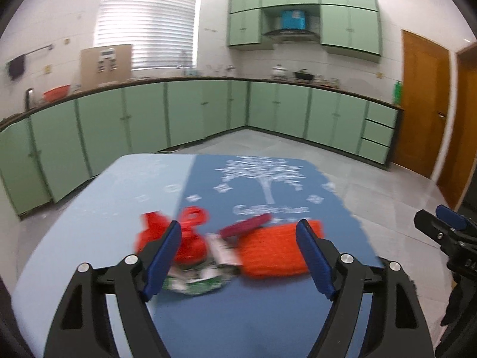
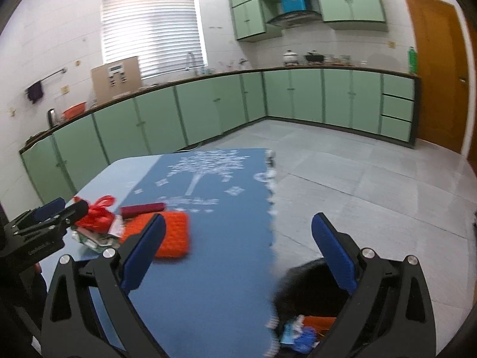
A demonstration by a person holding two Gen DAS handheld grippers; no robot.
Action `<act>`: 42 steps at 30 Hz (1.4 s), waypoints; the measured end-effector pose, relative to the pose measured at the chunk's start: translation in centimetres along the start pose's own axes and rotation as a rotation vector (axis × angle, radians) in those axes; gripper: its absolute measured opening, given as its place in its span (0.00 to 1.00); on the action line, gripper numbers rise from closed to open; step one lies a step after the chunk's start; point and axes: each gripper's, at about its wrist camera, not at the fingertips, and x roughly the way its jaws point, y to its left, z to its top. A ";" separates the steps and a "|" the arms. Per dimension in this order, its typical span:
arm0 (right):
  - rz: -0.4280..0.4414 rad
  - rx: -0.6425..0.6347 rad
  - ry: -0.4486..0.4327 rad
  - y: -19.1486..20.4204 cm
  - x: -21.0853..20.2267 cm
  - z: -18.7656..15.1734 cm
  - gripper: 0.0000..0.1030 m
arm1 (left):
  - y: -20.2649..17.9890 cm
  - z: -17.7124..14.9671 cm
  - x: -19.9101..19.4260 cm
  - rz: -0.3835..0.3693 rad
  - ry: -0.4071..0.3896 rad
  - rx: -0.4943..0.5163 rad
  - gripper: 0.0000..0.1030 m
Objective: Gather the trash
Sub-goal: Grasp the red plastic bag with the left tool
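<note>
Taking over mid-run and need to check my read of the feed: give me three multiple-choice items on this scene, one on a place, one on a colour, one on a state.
1. Where is the black trash bin?
A. on the table
B. on the floor off the table's right edge
C. on the counter

2. What colour is the knitted pad?
A. orange
B. green
C. white

3. How is the left gripper?
A. shut on a wrapper
B. open, holding nothing
C. out of view

Answers: 1 B, right wrist view shows it below the tablecloth edge; 2 A, plainly orange; 3 B, fingers spread, nothing between them.
</note>
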 end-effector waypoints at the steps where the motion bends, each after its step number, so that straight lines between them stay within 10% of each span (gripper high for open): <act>1: 0.011 -0.010 0.000 0.8 0.4 0.1 0.92 | 0.7 -0.1 0.0 0.015 0.000 -0.004 0.75; 19: 0.041 -0.009 0.070 4.0 4.7 -0.1 0.92 | 3.8 -0.8 4.1 0.070 0.054 -0.010 0.68; 28: 0.052 -0.028 0.088 4.1 5.6 -0.5 0.92 | 4.0 -2.3 7.1 0.077 0.156 -0.008 0.55; 33: 0.059 -0.051 0.095 4.6 5.7 -0.5 0.93 | 5.0 -2.5 7.0 0.049 0.161 -0.064 0.28; 42: 0.083 -0.077 0.121 6.6 6.7 -0.6 0.92 | 5.9 -0.7 3.2 0.024 0.062 -0.115 0.24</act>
